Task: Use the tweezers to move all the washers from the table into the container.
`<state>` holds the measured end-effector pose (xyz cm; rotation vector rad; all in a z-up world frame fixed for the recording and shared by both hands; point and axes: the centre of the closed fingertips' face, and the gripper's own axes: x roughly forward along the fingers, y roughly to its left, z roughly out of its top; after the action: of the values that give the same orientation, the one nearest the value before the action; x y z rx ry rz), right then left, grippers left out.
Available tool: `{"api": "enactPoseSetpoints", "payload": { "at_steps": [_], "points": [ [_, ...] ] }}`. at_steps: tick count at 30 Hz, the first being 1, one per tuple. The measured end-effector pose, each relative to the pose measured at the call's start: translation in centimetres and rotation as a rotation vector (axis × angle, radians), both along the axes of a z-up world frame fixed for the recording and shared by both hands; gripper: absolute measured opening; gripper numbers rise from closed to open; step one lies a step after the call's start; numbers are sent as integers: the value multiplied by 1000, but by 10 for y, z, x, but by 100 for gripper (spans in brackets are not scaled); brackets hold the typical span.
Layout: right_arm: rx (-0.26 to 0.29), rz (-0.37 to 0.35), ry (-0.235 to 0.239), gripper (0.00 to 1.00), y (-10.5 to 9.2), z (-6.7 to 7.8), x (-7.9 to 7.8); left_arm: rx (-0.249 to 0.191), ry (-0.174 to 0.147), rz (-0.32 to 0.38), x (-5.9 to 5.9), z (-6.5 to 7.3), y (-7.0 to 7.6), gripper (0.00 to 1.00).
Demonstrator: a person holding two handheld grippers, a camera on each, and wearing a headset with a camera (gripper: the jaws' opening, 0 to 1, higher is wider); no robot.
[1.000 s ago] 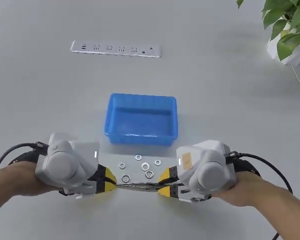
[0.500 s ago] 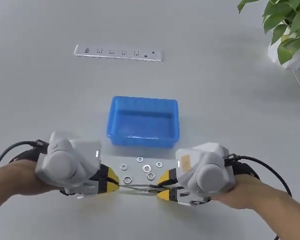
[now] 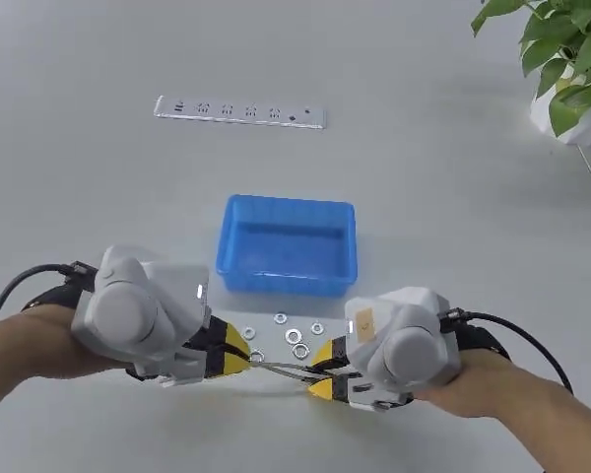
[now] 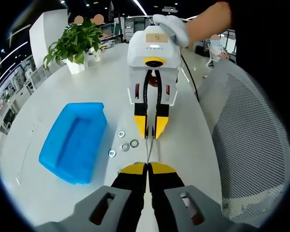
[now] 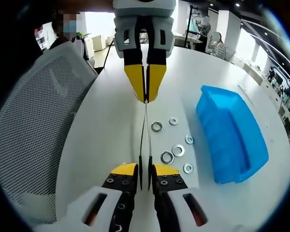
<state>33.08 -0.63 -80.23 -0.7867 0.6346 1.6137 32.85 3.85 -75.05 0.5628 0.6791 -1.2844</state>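
Tweezers spanned between left gripper and right gripper, each pair of jaws pinched onto one end. Washers lie loose on the table just beyond, in front of the blue container. Power strip well behind; plant at far right edge.

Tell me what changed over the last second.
The left hand-held gripper edged toward the right hand-held gripper, tilting the thin metal tweezers that both grip. The small silver washers and the blue plastic container stayed put.
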Motion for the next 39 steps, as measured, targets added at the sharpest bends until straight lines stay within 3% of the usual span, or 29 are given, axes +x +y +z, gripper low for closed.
{"api": "enactPoseSetpoints", "payload": {
  "at_steps": [21,29,39],
  "points": [
    [40,-30,-12,12,8,16,0,-53,-77,-65,4,50,-29,5],
    [62,-33,-7,12,18,21,-4,-60,-88,-85,3,60,-36,5],
    [80,-32,8,12,24,20,-10,-70,-81,-117,0,61,-46,5]
  ]
}}
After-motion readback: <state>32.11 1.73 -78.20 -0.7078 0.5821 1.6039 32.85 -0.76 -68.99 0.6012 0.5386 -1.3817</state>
